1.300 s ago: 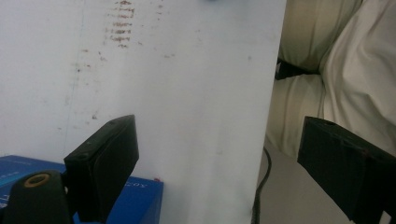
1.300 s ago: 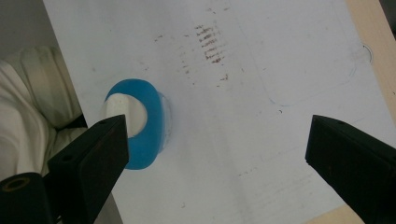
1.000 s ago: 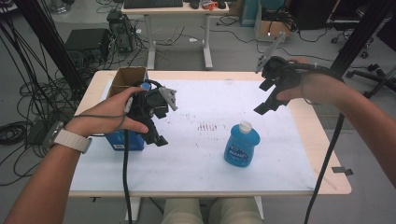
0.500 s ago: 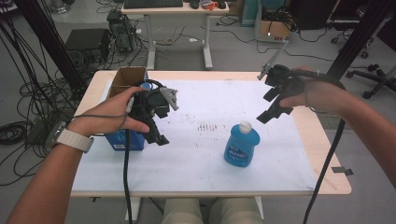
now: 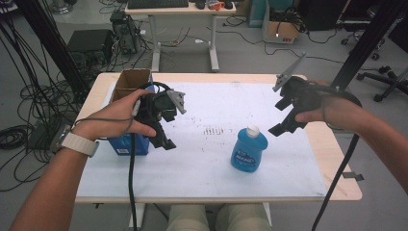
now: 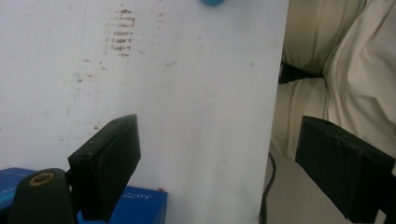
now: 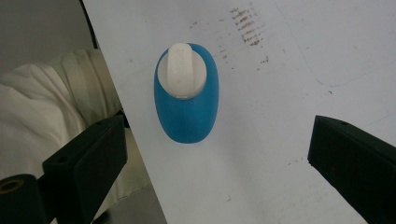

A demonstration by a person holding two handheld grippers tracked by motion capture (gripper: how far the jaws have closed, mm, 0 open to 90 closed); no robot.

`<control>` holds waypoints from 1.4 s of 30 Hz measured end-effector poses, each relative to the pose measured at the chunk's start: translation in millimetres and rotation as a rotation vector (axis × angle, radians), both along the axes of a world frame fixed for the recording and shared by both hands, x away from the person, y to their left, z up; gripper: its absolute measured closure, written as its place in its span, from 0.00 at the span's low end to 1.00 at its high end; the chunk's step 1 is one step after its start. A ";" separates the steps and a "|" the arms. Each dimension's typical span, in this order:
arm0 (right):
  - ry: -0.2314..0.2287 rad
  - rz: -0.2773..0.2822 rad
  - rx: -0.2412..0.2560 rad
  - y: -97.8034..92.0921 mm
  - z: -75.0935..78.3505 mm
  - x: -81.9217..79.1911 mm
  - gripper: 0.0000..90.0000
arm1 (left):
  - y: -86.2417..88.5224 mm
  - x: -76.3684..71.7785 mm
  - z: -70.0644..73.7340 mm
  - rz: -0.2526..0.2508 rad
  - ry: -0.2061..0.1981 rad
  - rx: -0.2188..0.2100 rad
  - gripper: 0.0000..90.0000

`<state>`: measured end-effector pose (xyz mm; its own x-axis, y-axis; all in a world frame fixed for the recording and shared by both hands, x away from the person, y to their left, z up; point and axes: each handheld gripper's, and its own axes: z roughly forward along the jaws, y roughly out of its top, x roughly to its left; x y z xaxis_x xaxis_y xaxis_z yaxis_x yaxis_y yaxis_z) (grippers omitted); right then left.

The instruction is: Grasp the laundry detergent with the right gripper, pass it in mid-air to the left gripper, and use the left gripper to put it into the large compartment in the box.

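I have the right claw (image 5: pixel 287 118) hanging above the table (image 5: pixel 202 159) with its jaws wide apart and nothing between them. From its own camera I look almost straight down on the blue bottle (image 7: pixel 187 100), white cap (image 7: pixel 181 70) up. In the high view the bottle (image 5: pixel 249 148) stands upright on the white sheet, at about 7 o'clock from that claw and near it, not touching.

My judgement is that the step in hand is the approach for a grasp on the bottle. To do it well, I want the bottle centred between the jaws first; right now it sits closer to the left jaw in the right gripper view, so I would shift across before descending. I would also turn the wrist so the pads meet the flat, broad faces of the body, below the cap, since the shoulders look rounded and slippery. Descend slowly, close evenly, and avoid nudging it, as a tall bottle may tip.

The left claw (image 5: pixel 163 130) is also spread apart and empty, at 9 o'clock from the bottle, just beside the blue box (image 5: pixel 126 144).
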<state>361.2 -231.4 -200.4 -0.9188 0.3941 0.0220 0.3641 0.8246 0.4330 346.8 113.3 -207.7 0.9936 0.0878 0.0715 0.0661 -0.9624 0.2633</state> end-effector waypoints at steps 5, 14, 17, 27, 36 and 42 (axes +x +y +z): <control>-0.008 -0.005 0.051 -1.3 -10.0 -11.5 0.05 | -0.5 -0.4 -0.3 0.002 -0.001 -0.002 0.16; -0.060 -0.002 0.080 -3.9 -35.3 -19.0 0.05 | -1.7 -0.8 -1.2 -0.001 -0.004 -0.006 0.16; -0.073 -0.005 0.103 -6.6 -41.4 -19.6 0.04 | -1.0 -0.4 -2.3 -0.002 -0.006 -0.008 0.16; -0.116 0.001 0.160 -11.4 -62.4 -22.3 0.04 | 0.6 0.9 -5.6 0.001 0.000 -0.017 0.16; -0.152 -0.012 0.228 -14.7 -78.2 -24.6 0.04 | 0.8 1.7 -5.2 0.007 -0.002 -0.019 0.16; -0.163 0.006 0.248 -18.3 -87.1 -26.4 0.04 | 1.1 2.9 -6.6 0.010 -0.001 -0.022 0.16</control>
